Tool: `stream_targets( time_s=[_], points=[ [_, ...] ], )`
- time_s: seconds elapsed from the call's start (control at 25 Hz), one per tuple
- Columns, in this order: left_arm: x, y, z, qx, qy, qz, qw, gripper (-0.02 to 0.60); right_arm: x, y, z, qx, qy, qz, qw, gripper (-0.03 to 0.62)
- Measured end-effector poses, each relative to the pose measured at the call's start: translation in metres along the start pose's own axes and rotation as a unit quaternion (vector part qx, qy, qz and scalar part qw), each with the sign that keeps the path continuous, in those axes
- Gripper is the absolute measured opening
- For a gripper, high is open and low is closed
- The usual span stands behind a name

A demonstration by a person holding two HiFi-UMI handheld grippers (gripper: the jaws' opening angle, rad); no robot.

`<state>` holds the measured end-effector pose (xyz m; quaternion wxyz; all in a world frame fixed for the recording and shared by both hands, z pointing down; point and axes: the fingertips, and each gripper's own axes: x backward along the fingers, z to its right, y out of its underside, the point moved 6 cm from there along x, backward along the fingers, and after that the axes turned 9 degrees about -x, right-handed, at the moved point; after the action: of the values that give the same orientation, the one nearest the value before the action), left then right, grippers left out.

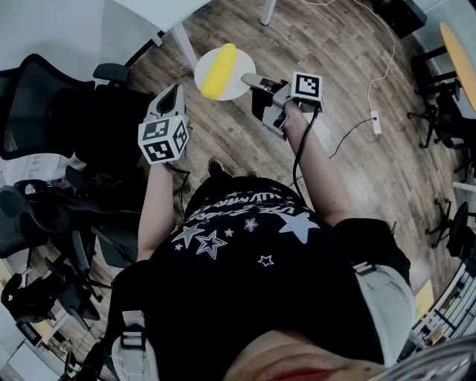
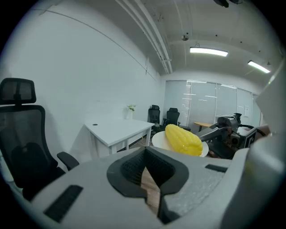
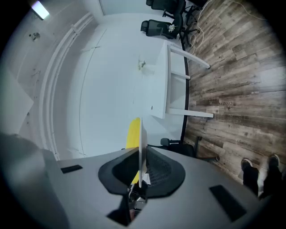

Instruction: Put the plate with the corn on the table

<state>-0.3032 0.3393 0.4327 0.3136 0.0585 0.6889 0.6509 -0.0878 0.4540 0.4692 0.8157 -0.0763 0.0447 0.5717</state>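
We look steeply down on a person standing on a wooden floor (image 1: 349,82), a hand-held gripper in each hand.

The right hand-held gripper (image 1: 253,80) is clamped on the rim of a round white plate (image 1: 242,61). Its own view shows the plate edge-on, a thin white line pinched between the two dark pads, which stand almost together. A yellow corn (image 1: 219,71) lies on the plate, reaching nearly from one rim to the other. The plate is held roughly level in the air above the floor, in front of the person, and touches nothing but the gripper.

The left hand-held gripper (image 1: 174,93) is raised beside it, to the left of the plate and apart from it. Its jaws are closed tip to tip and there is nothing between them. Its view looks across at the corn and the plate, with the right hand-held gripper beyond them.

The white surface (image 1: 160,15) stands further ahead, at the top left of the head view, on white legs. The plate is near it but not over it. In the left gripper view the top shows only one small dark spot.

Black office chairs (image 1: 44,104) crowd the left side. A pale cable (image 1: 375,82) trails across the floor on the right.
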Motion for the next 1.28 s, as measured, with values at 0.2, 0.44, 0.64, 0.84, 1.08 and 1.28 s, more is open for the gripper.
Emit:
stream_targets(
  time_s=[0.2,0.44,0.64,0.84,1.08,1.28],
  points=[
    [0.009,0.001,0.023,0.013,0.001,0.009,0.9999,0.006,0.02,0.004,0.003,-0.005,-0.015,-0.004,1.0,0.035],
    [0.012,-0.002,0.04,0.015,-0.001,0.012,0.9998,0.006,0.035,0.002,0.003,-0.005,-0.014,-0.009,1.0,0.035],
    [0.023,0.003,0.063,0.019,-0.006,0.011,0.9998,0.006,0.058,0.005,0.007,-0.001,-0.019,-0.01,1.0,0.035],
    [0.034,0.011,0.072,0.027,-0.013,0.006,0.9995,0.006,0.07,0.011,0.013,0.009,-0.017,-0.02,1.0,0.04],
    [0.037,0.014,0.083,0.035,-0.017,0.009,0.9992,0.006,0.081,0.014,0.016,-0.003,-0.019,-0.023,1.0,0.04],
    [0.031,0.017,0.078,0.043,-0.01,0.018,0.9988,0.006,0.076,0.01,0.02,-0.009,-0.02,-0.028,0.999,0.038]
  ],
)
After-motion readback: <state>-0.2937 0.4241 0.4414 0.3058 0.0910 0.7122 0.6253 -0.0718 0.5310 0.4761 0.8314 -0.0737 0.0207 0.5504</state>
